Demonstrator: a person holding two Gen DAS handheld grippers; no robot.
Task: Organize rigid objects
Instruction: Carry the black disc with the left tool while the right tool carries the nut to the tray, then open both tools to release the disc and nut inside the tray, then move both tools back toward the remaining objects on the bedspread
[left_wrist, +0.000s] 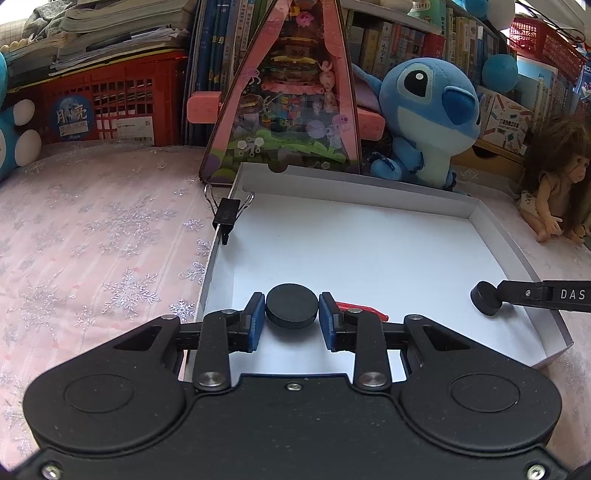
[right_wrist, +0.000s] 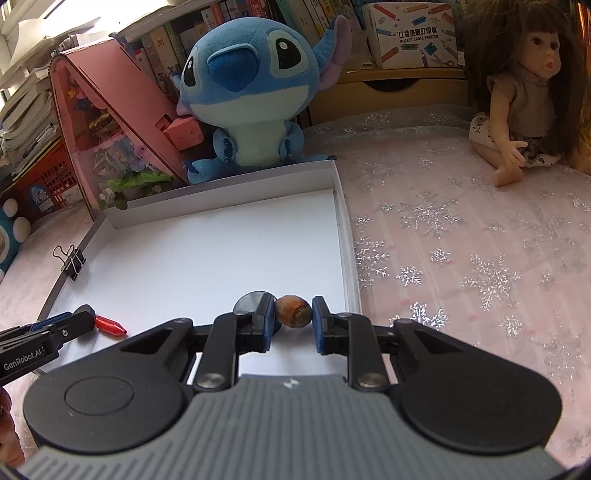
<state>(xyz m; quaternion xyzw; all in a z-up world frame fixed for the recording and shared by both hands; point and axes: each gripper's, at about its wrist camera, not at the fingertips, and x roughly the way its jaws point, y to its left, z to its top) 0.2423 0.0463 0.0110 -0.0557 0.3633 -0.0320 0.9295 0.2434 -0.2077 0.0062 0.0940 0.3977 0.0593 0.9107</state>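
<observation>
A shallow white box lies on the pink snowflake cloth; it also shows in the right wrist view. My left gripper is shut on a black disc just above the box's near left part. A red pen cap lies behind its right finger and also shows in the right wrist view. My right gripper is shut on a brown acorn-like nut over the box's right side. A second black disc lies beside its left finger. The right gripper's tip shows in the left wrist view.
A black binder clip is clipped on the box's left wall. Behind the box stand a pink triangular display house and a blue Stitch plush. A doll sits to the right. Books and a red crate line the back.
</observation>
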